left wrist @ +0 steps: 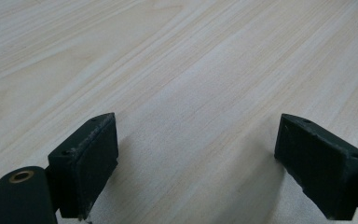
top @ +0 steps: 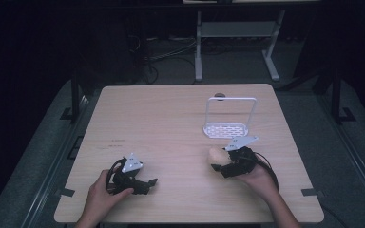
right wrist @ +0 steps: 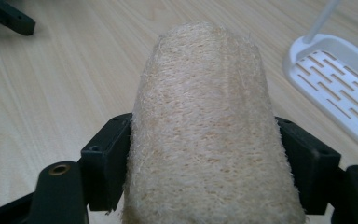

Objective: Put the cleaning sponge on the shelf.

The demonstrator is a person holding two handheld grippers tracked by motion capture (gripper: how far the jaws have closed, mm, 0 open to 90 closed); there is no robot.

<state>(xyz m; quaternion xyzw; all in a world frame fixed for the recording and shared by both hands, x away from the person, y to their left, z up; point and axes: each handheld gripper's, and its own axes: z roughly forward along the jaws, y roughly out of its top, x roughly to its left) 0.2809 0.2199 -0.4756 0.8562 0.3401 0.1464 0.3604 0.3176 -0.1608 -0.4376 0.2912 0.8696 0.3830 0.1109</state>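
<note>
A tan loofah sponge [right wrist: 205, 126] sits squeezed between both black jaws of my right gripper [right wrist: 205, 168], its rounded end sticking out ahead. From above, that sponge [top: 216, 154] shows as a pale lump at the tip of the right gripper [top: 224, 163], just off the tabletop at the front right. My left gripper [left wrist: 196, 158] rests low over bare wood with its jaws wide apart and nothing between them. It lies at the front left [top: 145, 184] in a hand.
A white slotted holder with a tall wire frame [top: 227, 129] stands just behind the right gripper; its slotted base [right wrist: 335, 84] is close on the right. The wooden table [top: 161, 123] has edges all round, with dark floor and a desk frame beyond.
</note>
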